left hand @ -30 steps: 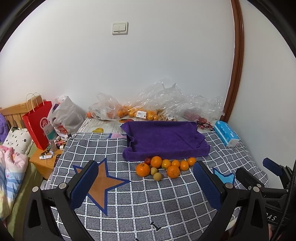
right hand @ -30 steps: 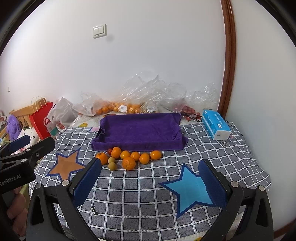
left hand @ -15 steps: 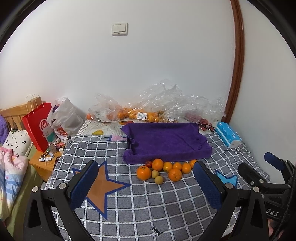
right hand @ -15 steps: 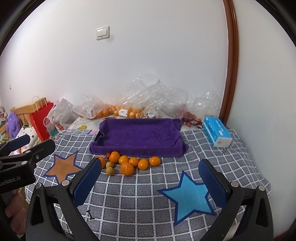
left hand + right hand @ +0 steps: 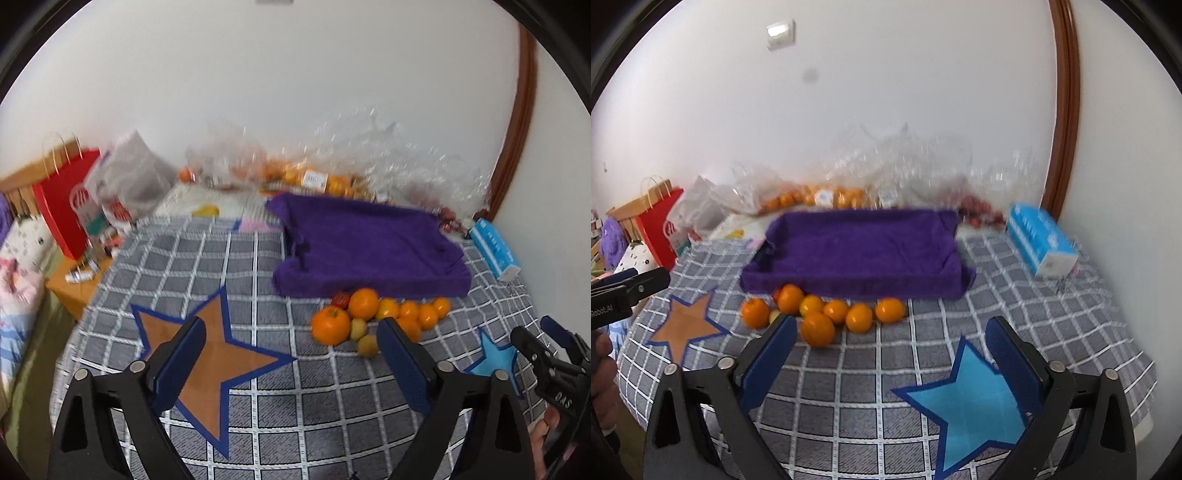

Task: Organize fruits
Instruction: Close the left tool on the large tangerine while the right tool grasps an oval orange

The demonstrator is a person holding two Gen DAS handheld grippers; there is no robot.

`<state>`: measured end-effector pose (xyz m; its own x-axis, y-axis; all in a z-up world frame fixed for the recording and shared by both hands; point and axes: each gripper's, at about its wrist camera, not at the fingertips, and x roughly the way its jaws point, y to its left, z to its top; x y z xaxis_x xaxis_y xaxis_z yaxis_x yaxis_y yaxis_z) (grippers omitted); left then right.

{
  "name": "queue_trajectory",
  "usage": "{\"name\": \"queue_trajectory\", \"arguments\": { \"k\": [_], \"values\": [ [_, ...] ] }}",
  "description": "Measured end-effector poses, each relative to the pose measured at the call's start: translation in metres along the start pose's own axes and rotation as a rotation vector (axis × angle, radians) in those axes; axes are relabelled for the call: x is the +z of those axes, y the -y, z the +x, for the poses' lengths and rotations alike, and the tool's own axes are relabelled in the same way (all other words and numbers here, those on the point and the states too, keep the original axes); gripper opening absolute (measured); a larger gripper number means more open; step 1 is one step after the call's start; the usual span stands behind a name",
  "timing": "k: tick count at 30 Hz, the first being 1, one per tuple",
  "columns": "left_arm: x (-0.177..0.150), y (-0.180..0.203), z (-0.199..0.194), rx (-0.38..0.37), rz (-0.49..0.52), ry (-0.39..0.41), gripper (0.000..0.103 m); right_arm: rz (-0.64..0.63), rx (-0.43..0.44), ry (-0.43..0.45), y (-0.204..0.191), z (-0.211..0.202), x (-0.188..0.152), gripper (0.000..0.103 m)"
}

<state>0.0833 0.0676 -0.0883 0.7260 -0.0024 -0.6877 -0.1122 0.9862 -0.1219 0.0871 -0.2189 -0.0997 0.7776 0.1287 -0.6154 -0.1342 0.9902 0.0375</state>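
A: What is taking up the most room?

B: A checked grey bedcover (image 5: 879, 369) is spreading across the bed. A blue star patch (image 5: 967, 402) is lying near its right front edge and a brown star patch (image 5: 207, 354) toward its left side.

A: And on it?

B: A purple cloth-lined tray (image 5: 860, 251) is sitting toward the far edge, empty inside. Clear plastic bags (image 5: 901, 162) with more fruit are heaping along the wall behind it. A blue tissue pack (image 5: 1041, 240) is lying at the far right corner, and a red paper bag (image 5: 62, 210) is standing off the left edge.

A: The fruits?

B: The oranges (image 5: 816, 314) are clustering on the cover, touching the tray's near wall at its left end. A few small yellow-green fruits (image 5: 364, 336) and one red fruit (image 5: 340, 299) are sitting among them.

A: The tongs?

B: The left gripper (image 5: 291, 354) is hovering above the cover, jaws spread wide, holding nothing. The right gripper (image 5: 890, 350) is hovering likewise, wide and empty, with the oranges just beyond its left finger.
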Motion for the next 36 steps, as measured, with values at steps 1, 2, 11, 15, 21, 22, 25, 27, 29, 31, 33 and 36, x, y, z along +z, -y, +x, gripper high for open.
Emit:
{"name": "queue_trajectory", "arguments": {
  "k": [1,2,11,15,21,22,25,27,29,31,33,36],
  "values": [
    [-0.002,-0.004,0.007,-0.006,-0.008,-0.008,0.09,0.015,0.012,-0.022,0.003,0.01,-0.002,0.095],
    [-0.003,-0.008,0.014,-0.011,-0.017,-0.015,0.09,0.026,0.019,-0.036,0.006,0.018,-0.003,0.094],
    [-0.007,-0.017,0.064,-0.057,-0.006,-0.096,0.085,0.102,0.052,-0.186,0.021,0.088,-0.008,0.074],
    [-0.013,-0.008,0.082,-0.098,0.009,-0.114,0.085,0.095,0.046,-0.189,0.024,0.106,-0.01,0.065],
    [-0.016,0.005,0.104,-0.113,0.04,-0.163,0.085,0.126,0.081,-0.187,0.027,0.125,-0.008,0.057],
    [-0.016,0.006,0.105,-0.112,0.047,-0.162,0.085,0.127,0.093,-0.186,0.026,0.128,-0.006,0.057],
    [-0.017,0.008,0.108,-0.124,0.055,-0.156,0.085,0.106,0.09,-0.184,0.022,0.135,-0.003,0.057],
    [-0.019,0.009,0.109,-0.141,0.058,-0.156,0.085,0.097,0.1,-0.187,0.02,0.14,-0.003,0.054],
    [-0.02,0.012,0.109,-0.147,0.066,-0.151,0.085,0.094,0.101,-0.195,0.02,0.146,-0.004,0.049],
    [-0.021,0.015,0.111,-0.142,0.085,-0.148,0.085,0.095,0.099,-0.2,0.021,0.15,-0.005,0.048],
    [-0.021,0.018,0.114,-0.144,0.099,-0.145,0.082,0.094,0.1,-0.204,0.022,0.154,-0.006,0.048],
    [-0.021,0.021,0.119,-0.143,0.102,-0.148,0.079,0.082,0.099,-0.208,0.022,0.161,-0.006,0.048]
  ]
}}
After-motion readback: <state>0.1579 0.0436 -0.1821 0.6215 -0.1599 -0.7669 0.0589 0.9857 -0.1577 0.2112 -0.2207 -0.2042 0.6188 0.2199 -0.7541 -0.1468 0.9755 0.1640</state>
